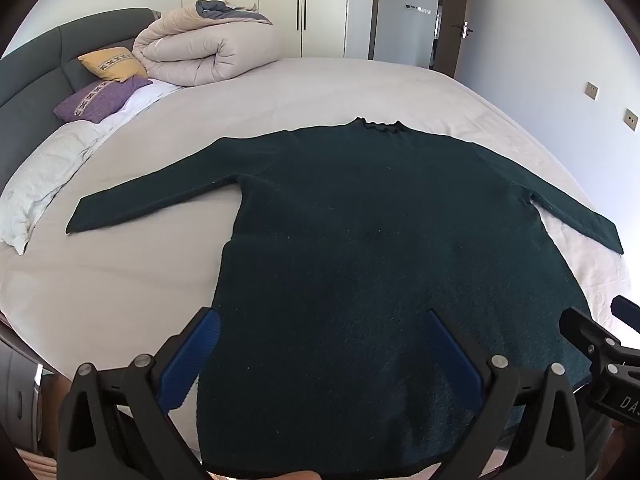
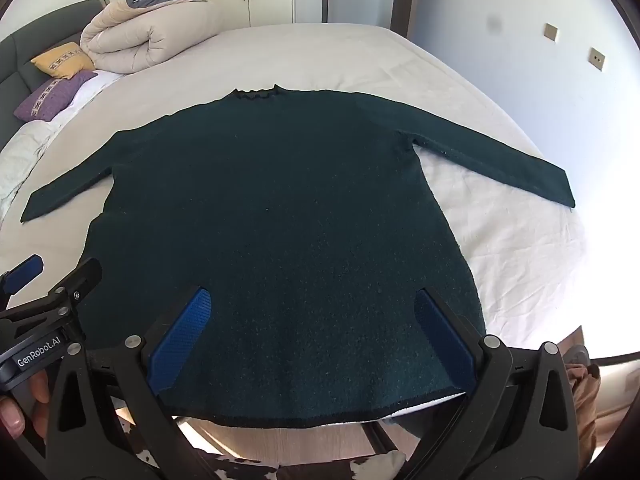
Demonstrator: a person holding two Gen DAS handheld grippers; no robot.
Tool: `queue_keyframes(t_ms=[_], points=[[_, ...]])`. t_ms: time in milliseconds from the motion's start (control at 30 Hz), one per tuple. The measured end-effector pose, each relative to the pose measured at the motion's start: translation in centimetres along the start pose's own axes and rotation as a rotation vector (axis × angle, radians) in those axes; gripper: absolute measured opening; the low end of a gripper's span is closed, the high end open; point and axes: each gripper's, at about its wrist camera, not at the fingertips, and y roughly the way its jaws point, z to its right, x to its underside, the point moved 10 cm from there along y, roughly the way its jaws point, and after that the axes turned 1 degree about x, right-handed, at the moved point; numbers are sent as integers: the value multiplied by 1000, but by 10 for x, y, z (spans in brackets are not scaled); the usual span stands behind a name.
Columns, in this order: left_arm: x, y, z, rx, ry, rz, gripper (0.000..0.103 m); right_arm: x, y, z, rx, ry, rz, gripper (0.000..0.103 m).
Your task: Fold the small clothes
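Observation:
A dark green long-sleeved sweater (image 1: 360, 220) lies flat on the bed, collar far, both sleeves spread out, hem at the near edge. It also shows in the right wrist view (image 2: 280, 208). My left gripper (image 1: 324, 320) is open and empty, its blue pads above the hem's left part. My right gripper (image 2: 312, 300) is open and empty above the hem's right part. The right gripper shows at the right edge of the left wrist view (image 1: 592, 332), and the left gripper at the left edge of the right wrist view (image 2: 52, 276).
The bed (image 1: 280, 92) has a pale sheet. A rolled beige duvet (image 1: 200, 52), a yellow cushion (image 1: 114, 63) and a purple cushion (image 1: 96, 98) lie at the far left by the dark headboard (image 1: 32, 80). Wardrobes and a door stand behind.

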Motion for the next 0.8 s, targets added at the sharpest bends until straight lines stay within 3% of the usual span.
queue_keyframes(t_ms=[800], points=[[7,5,-2,6,-3,-13,103,5,3,-5,16,-29,-10,103]])
